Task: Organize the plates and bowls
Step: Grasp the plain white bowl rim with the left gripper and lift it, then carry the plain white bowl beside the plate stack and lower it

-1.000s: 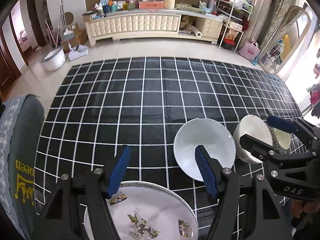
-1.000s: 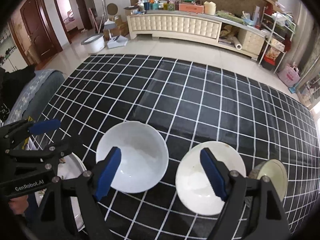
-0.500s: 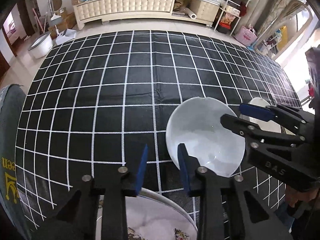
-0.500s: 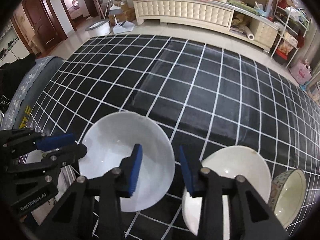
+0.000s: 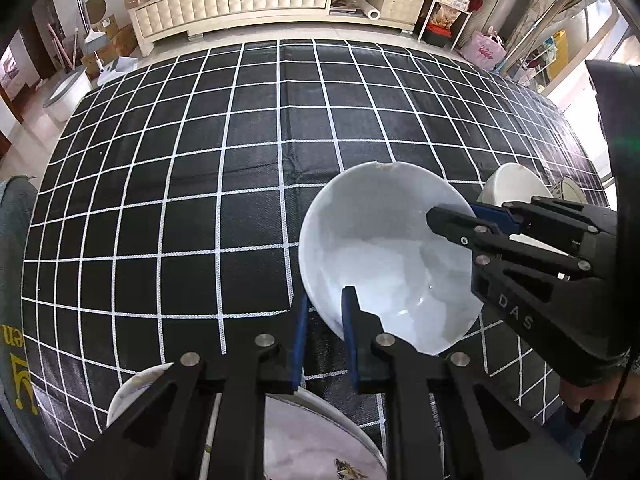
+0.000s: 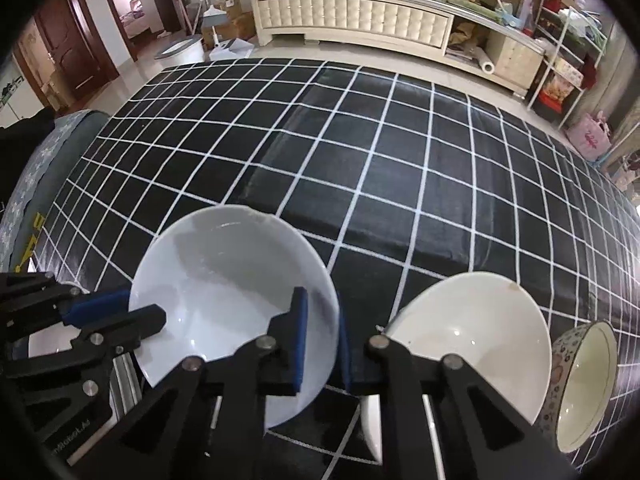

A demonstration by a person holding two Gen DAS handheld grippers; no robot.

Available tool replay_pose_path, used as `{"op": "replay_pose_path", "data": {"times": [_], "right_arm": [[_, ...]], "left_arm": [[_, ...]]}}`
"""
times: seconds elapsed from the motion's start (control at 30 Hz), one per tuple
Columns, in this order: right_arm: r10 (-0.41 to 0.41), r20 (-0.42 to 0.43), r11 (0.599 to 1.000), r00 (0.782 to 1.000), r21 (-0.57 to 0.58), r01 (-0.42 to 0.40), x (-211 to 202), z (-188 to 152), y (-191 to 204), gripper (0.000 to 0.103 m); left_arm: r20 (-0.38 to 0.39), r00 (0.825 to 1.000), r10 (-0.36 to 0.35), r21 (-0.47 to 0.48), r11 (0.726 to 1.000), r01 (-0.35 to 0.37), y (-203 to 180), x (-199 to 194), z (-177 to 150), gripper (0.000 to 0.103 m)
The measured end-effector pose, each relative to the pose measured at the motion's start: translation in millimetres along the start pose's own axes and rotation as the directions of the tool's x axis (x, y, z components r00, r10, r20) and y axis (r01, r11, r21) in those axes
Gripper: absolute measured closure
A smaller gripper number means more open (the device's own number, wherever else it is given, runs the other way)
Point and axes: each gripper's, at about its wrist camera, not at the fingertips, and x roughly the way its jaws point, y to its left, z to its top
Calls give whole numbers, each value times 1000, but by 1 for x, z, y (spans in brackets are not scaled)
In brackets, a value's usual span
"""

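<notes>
A white bowl (image 5: 384, 248) stands on the black checked cloth; it also shows in the right wrist view (image 6: 228, 288). My left gripper (image 5: 324, 332) is shut on its left rim. My right gripper (image 6: 322, 340) is shut on its right rim, one pad inside and one outside; it also shows in the left wrist view (image 5: 480, 216). A second white bowl (image 6: 476, 340) sits to the right, and a patterned bowl (image 6: 580, 384) beyond it. A decorated plate (image 5: 320, 444) lies under my left gripper.
The black cloth with white grid (image 6: 360, 152) stretches far ahead. A grey cushioned seat (image 5: 12, 280) stands at the table's left edge. A cream cabinet (image 6: 352, 16) stands across the room.
Both grippers moved in on the white bowl and closed from wide open onto its opposite rims. The bowl now looks larger and closer in both views.
</notes>
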Motion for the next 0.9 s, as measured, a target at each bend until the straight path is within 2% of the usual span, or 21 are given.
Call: {"op": "replay_pose_path", "data": {"times": [0.37,0.7,0.9], "right_arm": [[7,66,999,998,31,-9,-46,-5,8,85],[-3,103,997,995,80,-5,-94,-43,13,85],[-2,98,994,995,111,-9,-102,-69,12,85]], "left_arm": [[38,999,23,6,1000,-23,-10,-31,-4,89],[89,996,10,34,999,-13,-25,-77,-30,89],[97,995,-15,50,999,10,-35,-94,-52,89]]}}
